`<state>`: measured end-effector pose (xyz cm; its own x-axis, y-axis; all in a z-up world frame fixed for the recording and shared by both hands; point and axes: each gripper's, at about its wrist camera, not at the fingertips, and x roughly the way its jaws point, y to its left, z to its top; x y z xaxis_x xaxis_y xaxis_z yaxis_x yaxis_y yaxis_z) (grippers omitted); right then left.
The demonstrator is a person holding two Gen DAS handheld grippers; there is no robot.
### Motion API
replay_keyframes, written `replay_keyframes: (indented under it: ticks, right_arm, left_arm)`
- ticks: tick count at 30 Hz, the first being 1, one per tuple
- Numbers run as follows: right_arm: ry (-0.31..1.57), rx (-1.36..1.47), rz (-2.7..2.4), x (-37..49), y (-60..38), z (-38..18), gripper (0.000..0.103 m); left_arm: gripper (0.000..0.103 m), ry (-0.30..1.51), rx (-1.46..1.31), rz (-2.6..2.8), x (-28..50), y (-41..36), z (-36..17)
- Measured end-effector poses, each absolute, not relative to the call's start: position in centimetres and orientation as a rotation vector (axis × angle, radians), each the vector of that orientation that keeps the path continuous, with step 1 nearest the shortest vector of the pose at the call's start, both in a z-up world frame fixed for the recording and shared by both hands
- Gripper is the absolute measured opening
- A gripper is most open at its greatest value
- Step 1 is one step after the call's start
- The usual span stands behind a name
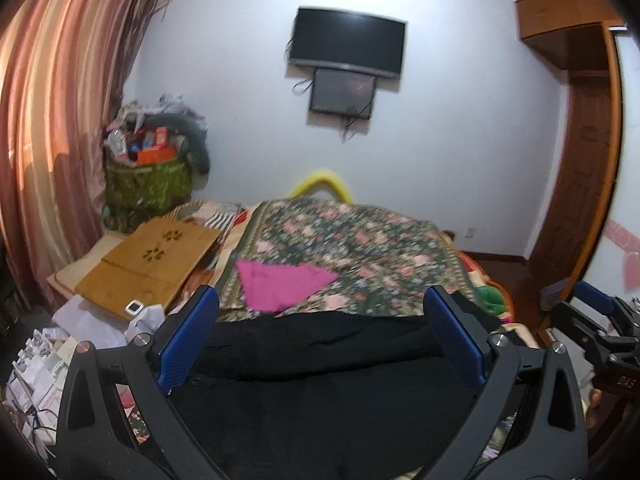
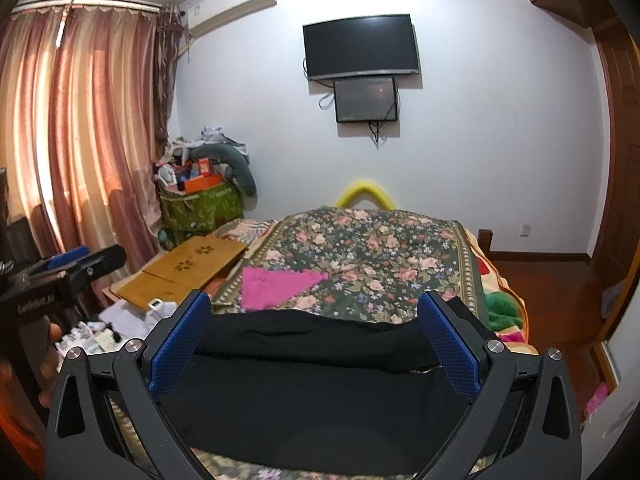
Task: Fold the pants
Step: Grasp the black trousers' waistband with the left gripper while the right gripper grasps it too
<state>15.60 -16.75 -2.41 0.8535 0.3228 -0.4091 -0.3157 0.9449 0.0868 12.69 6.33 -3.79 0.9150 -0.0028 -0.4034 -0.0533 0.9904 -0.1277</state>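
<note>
Both grippers are held above the near end of the bed point(image 2: 472, 264), jaws spread wide and released, nothing gripped. The black pants point(image 1: 320, 384) are laid across the near edge of the floral bedspread point(image 1: 352, 240), spanning the gap between the blue pads of the left gripper point(image 1: 320, 340); contact with the cloth cannot be told. The same is seen from the right gripper point(image 2: 316, 340), with the pants point(image 2: 312, 392) below and between its pads. A pink folded cloth point(image 2: 276, 284) is lying on the bedspread just beyond the pants. A wooden lap tray point(image 2: 184, 276) is seen left of the bed, with a wall TV point(image 2: 360, 46) on the far wall. Each gripper is partly visible at the edge of the other's view.
</note>
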Motion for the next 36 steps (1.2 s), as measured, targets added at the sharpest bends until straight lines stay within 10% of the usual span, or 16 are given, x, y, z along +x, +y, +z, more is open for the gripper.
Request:
replay_keyframes:
  ticks: [24,36]
  right_arm:
    - [0.864,-0.309,0.520,36.1,-13.0,-15.6,0.102]
    - [1.097,-0.346,0.657,44.0,-9.8,-21.8,0.085]
  left_arm:
    - [0.103,0.998,-0.180,0.190,37.5,24.1,-23.1]
    - [0.070,1.316,-0.208,0.133,42.1,25.8,-31.8]
